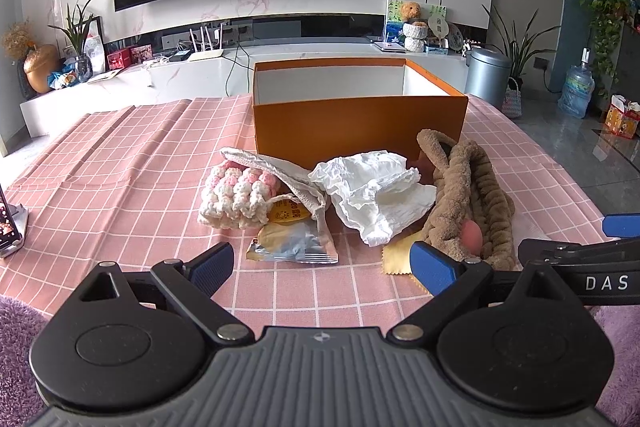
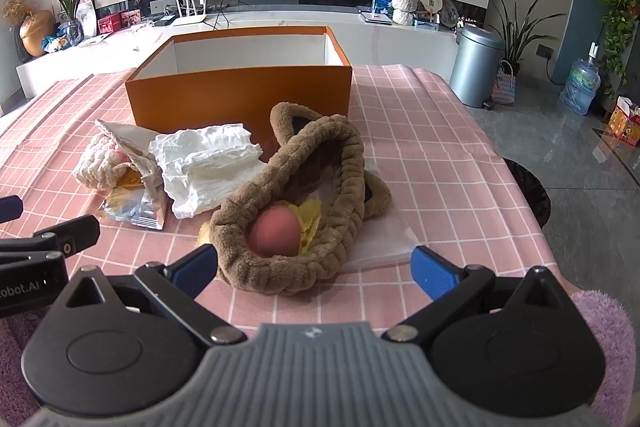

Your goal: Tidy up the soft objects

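An open orange box point(image 1: 360, 123) point(image 2: 240, 95) stands on the pink checked tablecloth. In front of it lie a pink-and-white knitted piece point(image 1: 236, 199) point(image 2: 102, 163), a grey cloth point(image 1: 280, 171), a crumpled white cloth point(image 1: 376, 191) point(image 2: 208, 163), a snack packet point(image 1: 292, 243) point(image 2: 136, 207), a brown plush headband point(image 1: 468, 195) point(image 2: 304, 195) around a pink sponge point(image 1: 472, 233) point(image 2: 276, 231), and a yellow cloth point(image 1: 398, 259) point(image 2: 308, 223). My left gripper point(image 1: 322, 265) is open and empty, just short of the packet. My right gripper point(image 2: 316, 269) is open, its fingers either side of the headband's near edge.
The right gripper point(image 1: 580, 255) shows at the left wrist view's right edge; the left gripper point(image 2: 48, 239) shows at the right wrist view's left edge. A phone on a stand point(image 1: 10, 227) is at the table's left. A metal bin point(image 2: 478, 67) stands beyond the table's right edge.
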`<state>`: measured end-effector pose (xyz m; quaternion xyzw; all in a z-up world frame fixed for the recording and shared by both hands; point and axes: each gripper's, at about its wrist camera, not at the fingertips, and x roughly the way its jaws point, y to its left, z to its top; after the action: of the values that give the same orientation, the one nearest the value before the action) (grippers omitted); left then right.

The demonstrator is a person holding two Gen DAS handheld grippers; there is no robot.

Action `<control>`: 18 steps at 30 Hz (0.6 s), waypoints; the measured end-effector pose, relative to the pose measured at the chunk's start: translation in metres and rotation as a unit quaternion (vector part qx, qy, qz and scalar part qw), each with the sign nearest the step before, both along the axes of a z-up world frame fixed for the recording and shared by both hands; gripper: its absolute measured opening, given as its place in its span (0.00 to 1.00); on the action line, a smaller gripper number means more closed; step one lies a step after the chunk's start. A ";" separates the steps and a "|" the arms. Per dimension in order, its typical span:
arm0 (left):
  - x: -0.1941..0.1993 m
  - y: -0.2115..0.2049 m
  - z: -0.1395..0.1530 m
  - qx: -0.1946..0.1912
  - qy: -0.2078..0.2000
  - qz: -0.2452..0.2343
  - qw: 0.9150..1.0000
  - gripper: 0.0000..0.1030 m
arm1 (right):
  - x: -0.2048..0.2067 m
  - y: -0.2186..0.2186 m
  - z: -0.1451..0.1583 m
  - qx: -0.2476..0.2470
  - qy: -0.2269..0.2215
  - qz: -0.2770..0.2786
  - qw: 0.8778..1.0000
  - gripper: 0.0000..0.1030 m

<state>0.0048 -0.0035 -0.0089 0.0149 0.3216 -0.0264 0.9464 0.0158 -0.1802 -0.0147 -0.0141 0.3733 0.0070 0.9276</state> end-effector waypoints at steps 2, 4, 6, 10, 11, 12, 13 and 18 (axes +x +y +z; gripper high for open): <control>0.000 0.000 0.000 0.000 0.000 0.000 1.000 1.00 | 0.000 0.000 0.000 0.000 0.000 -0.001 1.000 0.98; 0.001 0.000 0.000 -0.001 0.000 0.000 1.000 1.00 | 0.000 0.000 0.000 0.000 0.000 -0.002 1.000 0.98; 0.001 0.000 -0.001 -0.001 0.001 0.001 1.000 1.00 | 0.000 0.000 -0.001 0.001 0.001 -0.002 1.000 0.98; 0.000 0.001 -0.001 -0.001 0.001 0.001 1.000 1.00 | 0.000 0.000 0.000 0.000 0.002 -0.002 1.000 0.98; 0.000 0.001 -0.002 -0.001 0.001 0.001 1.000 1.00 | 0.000 0.000 0.000 0.000 0.002 -0.002 1.000 0.98; 0.000 0.001 -0.002 -0.001 0.000 0.001 1.000 1.00 | 0.000 0.000 0.000 0.000 0.002 -0.002 1.000 0.98; 0.001 0.001 -0.001 -0.001 0.000 0.001 1.000 1.00 | 0.000 0.000 0.000 0.000 0.002 -0.002 1.000 0.98; 0.000 0.001 -0.002 -0.001 0.001 0.001 1.000 1.00 | 0.000 -0.001 0.000 0.002 0.004 -0.004 1.000 0.98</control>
<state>0.0051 -0.0028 -0.0106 0.0137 0.3229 -0.0260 0.9460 0.0156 -0.1808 -0.0149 -0.0109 0.3768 0.0040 0.9262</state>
